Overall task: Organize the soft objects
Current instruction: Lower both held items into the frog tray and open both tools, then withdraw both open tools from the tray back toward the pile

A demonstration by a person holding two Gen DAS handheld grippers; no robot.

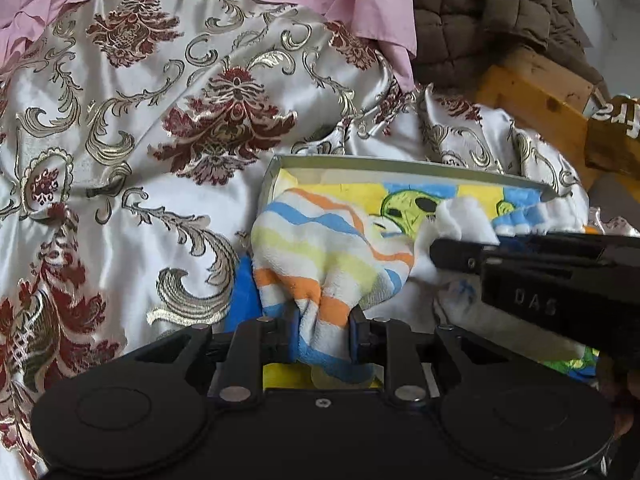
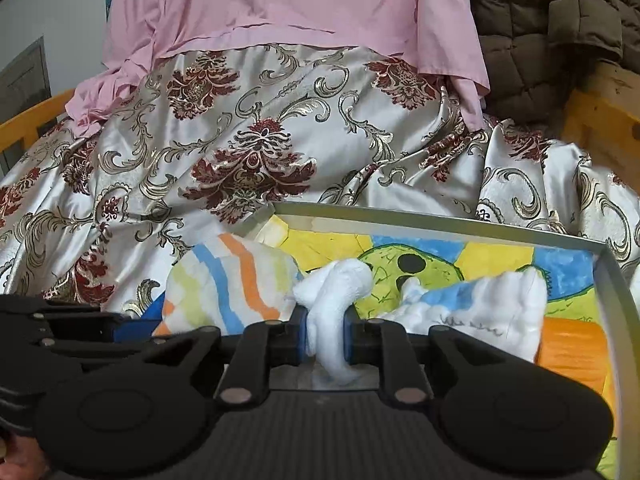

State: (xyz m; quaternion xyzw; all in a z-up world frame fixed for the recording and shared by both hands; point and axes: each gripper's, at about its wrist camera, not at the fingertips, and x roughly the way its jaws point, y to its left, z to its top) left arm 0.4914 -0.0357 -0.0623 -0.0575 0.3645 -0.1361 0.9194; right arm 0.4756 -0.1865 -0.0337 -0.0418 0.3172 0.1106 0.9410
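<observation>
Left wrist: left gripper (image 1: 323,330) fingers pinch striped towel (image 1: 320,256).

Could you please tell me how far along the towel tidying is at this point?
Partly done: the striped towel is draped over the box and sags into it. In hand: the left gripper and right gripper each pinch a fold. Left: its striped end hangs over the near-left rim, so tuck that in and release.

We are seeing both wrist views in soft, even, diffuse light. The satin bedspread (image 1: 132,128) is throwing pale sheen along its folds, without harsh glare. Shadows are staying faint and short. Fisheye bending is curving the edges, the corners are darkening to black, and detail is softening slightly throughout.
</observation>
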